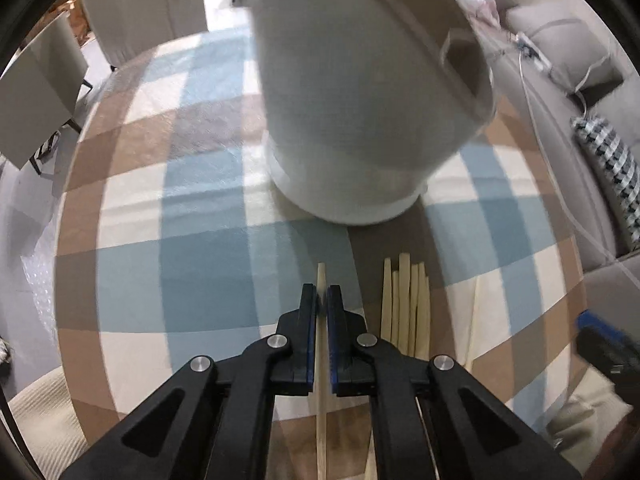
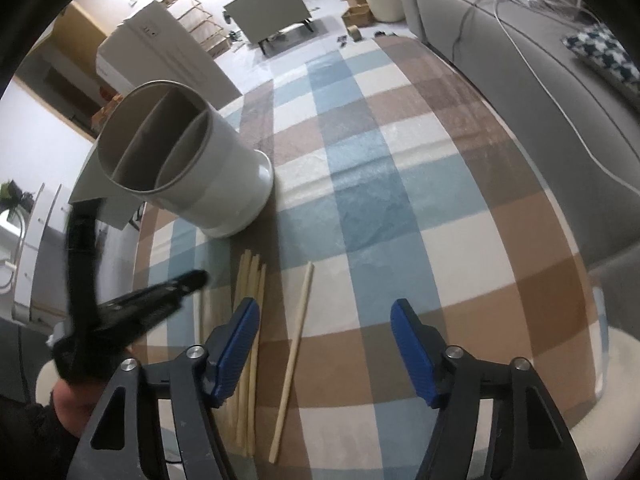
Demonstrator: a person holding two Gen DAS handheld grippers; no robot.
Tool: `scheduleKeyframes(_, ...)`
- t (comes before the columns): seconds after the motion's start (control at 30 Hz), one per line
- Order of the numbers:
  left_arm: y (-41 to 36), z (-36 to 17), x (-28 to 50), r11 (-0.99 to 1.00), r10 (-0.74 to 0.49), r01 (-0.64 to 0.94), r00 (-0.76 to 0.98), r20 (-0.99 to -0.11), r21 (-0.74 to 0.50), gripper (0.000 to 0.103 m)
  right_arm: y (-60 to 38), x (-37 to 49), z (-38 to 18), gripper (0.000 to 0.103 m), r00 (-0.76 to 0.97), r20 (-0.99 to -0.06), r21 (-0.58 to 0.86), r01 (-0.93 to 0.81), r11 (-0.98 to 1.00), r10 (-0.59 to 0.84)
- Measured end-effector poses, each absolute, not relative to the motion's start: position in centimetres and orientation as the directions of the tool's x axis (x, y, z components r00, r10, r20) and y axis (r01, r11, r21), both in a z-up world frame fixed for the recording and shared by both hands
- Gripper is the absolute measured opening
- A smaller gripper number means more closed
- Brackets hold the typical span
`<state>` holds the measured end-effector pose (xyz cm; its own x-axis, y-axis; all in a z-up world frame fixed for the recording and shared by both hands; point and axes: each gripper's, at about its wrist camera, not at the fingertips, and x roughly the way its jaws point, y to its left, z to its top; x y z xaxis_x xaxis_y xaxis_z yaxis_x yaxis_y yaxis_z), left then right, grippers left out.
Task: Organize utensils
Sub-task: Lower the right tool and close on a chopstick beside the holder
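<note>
My left gripper [image 1: 322, 300] is shut on a single pale wooden chopstick [image 1: 321, 400], which runs lengthwise between its blue pads. Just ahead stands the white utensil holder [image 1: 360, 100], blurred. A bundle of several chopsticks [image 1: 404, 308] lies on the cloth to the right. In the right wrist view the holder [image 2: 180, 156] shows divided compartments. My right gripper [image 2: 325, 308] is open above a lone chopstick [image 2: 298, 352] that lies between its jaws, untouched. The bundle [image 2: 250, 280] sits by its left finger. The left gripper [image 2: 192, 280] appears blurred at the left.
A round table under a blue, brown and cream checked cloth [image 2: 400, 160] carries everything. A grey sofa [image 2: 540, 80] with a patterned cushion [image 2: 600, 52] and a white cable runs along the right. A chair [image 1: 36, 92] stands beyond the table's left edge.
</note>
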<state>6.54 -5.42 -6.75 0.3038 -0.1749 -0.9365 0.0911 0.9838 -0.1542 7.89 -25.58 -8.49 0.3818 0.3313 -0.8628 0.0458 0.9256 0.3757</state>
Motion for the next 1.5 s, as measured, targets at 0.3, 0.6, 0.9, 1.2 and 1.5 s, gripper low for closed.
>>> scheduleKeyframes(0.3,4.0,-2.6,4.6,0.949,-0.261,-0.025,0.493,-0.83,-0.314,0.001,-23.2,9.1,-10.1,0.045,0.277,-0.885,0.391,0.007,0.92,0.374)
scheduleKeyframes(0.6,5.2,-3.0,7.6,0.927,-0.301,-0.046,0.497,-0.814,-0.371,0.001,-20.0,12.9,-12.6,0.03,0.177,-0.942,0.282,-0.042,0.958,0.285)
scheduleKeyframes(0.9,6.1,-2.6,7.5,0.928,-0.307,-0.033,0.503,-0.808,-0.372,0.001,-18.9,13.9,-14.1,0.004,0.16,-0.971,0.186,0.02,0.982,0.18)
scheduleKeyframes(1.2,5.3,-2.0,7.0,0.939,-0.299,0.001,0.498,-0.814,-0.344,0.001,-21.0,11.7,-12.5,0.0,0.283,-0.937,0.223,0.026,0.974,0.207)
scheduleKeyframes(1.5,4.2,-0.4,4.4,0.952,-0.278,0.037,0.515,-0.811,-0.303,0.001,-23.5,8.2,-9.7,0.0,0.332,-0.878,0.342,-0.068,0.937,0.345)
